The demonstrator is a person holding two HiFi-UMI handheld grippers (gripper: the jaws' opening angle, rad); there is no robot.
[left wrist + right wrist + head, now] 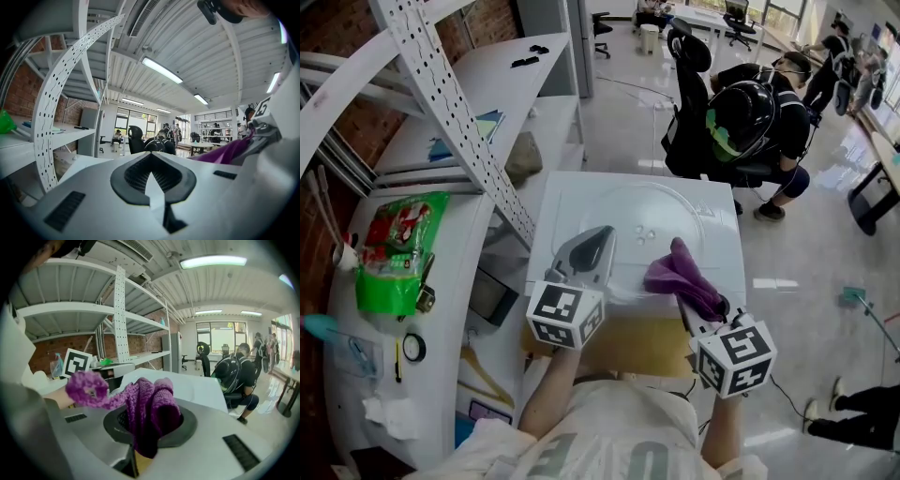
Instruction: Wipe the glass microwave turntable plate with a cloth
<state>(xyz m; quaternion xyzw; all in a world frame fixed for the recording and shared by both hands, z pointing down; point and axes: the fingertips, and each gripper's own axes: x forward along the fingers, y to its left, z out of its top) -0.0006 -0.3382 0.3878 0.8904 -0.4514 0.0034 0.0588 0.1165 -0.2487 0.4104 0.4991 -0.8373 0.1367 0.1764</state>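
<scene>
The clear glass turntable plate (pixel 661 214) lies on top of a white box-shaped appliance (pixel 724 246). My left gripper (pixel 602 236) sits at the plate's near-left edge; in the left gripper view its jaws (pixel 153 182) stand closed with a thin pale sliver between the pads, which looks like the plate's rim. My right gripper (pixel 697 300) is shut on a purple knitted cloth (pixel 680 272), which bunches over the plate's near-right part. In the right gripper view the cloth (pixel 149 404) fills the jaws (pixel 146 439) and trails to the left.
A perforated white shelf upright (pixel 459 122) slants close on the left. A green packet (pixel 394 248), a tape roll (pixel 413 347) and small tools lie on the left counter. A tan board (pixel 628 345) sits at the appliance's near edge. A person (pixel 764 112) sits behind.
</scene>
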